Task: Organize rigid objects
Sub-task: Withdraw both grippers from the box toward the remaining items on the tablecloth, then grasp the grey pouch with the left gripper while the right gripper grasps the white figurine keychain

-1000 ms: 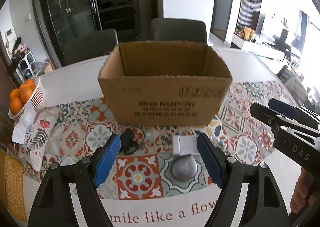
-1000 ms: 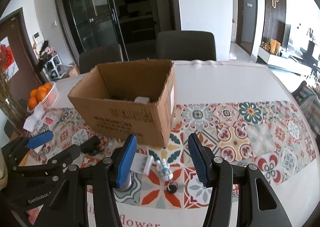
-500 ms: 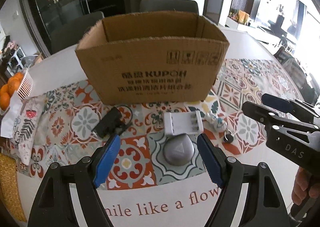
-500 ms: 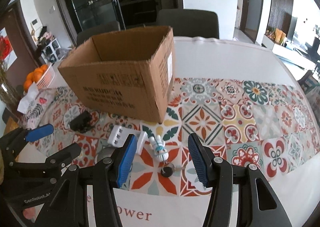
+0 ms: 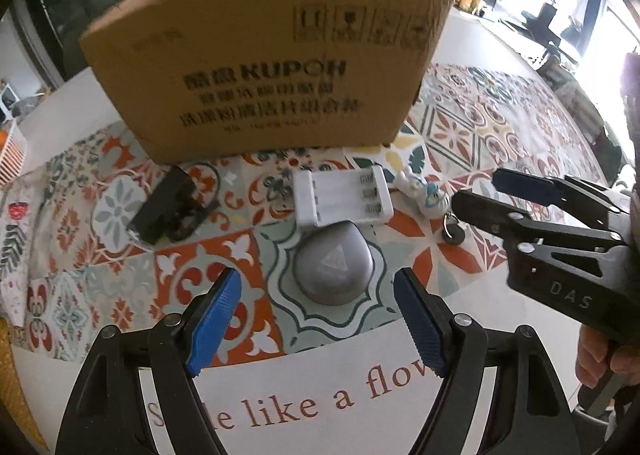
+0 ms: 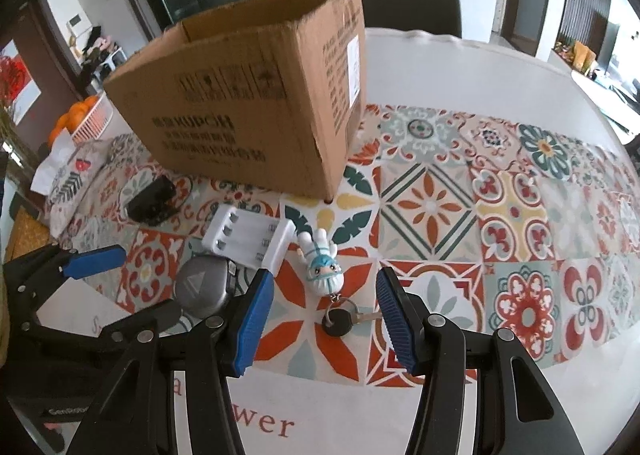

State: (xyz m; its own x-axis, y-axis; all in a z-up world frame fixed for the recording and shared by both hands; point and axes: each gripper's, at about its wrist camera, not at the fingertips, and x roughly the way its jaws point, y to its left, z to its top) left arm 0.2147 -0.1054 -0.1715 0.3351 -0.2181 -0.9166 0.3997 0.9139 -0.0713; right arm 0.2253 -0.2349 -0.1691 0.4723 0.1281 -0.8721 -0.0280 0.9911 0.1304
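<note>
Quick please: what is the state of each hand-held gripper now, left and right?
Left hand-held gripper: open, holding nothing, above the grey case.
Right hand-held gripper: open, holding nothing, above the keychain.

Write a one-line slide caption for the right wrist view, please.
Open right gripper poised over a figurine keychain beside a white battery charger, in front of the cardboard box.

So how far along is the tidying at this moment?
Nothing in the current views shows as packed: the inside of the cardboard box is hidden. Both the left gripper and right gripper are open and empty. Still on the table: grey case, white battery holder, figurine keychain, black object.
</note>
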